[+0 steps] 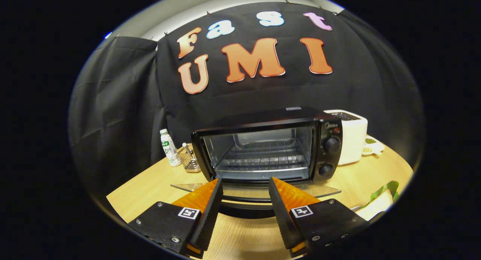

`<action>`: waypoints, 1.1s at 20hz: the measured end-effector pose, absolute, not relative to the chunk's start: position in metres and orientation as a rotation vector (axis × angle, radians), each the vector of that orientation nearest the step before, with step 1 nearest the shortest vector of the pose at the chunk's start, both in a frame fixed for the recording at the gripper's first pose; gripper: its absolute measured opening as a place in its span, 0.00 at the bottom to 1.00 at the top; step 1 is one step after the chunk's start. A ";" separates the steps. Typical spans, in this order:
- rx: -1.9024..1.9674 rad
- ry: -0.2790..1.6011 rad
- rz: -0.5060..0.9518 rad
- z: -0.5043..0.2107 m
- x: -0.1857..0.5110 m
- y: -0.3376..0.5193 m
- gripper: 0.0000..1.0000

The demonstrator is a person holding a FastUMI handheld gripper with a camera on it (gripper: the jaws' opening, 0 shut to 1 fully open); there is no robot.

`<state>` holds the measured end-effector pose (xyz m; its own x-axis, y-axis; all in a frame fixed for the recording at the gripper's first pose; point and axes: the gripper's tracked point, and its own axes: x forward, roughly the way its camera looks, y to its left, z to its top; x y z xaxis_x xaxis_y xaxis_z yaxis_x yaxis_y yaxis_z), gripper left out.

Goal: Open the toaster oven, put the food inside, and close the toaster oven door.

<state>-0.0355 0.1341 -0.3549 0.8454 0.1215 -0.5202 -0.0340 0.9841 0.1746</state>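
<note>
A black toaster oven (270, 147) stands on the wooden table (150, 188) with its glass door (323, 191) folded down flat. A bare wire rack (263, 156) shows inside the lit cavity. The door's dark handle (246, 210) lies between my two fingers, and I see no contact with either of them. My gripper (244, 180) is open just in front of the oven mouth, with nothing held. The food (379, 203), pale bread with a green leaf, lies on the table to the right of my right finger.
A white toaster (351, 138) stands right of the oven, with a small dish (374, 147) beyond it. Left of the oven are a small bottle (168, 147) and a wire holder (189, 160). Black cloth walls close off the back.
</note>
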 end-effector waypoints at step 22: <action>0.206 0.767 0.163 -0.370 -0.084 0.099 0.79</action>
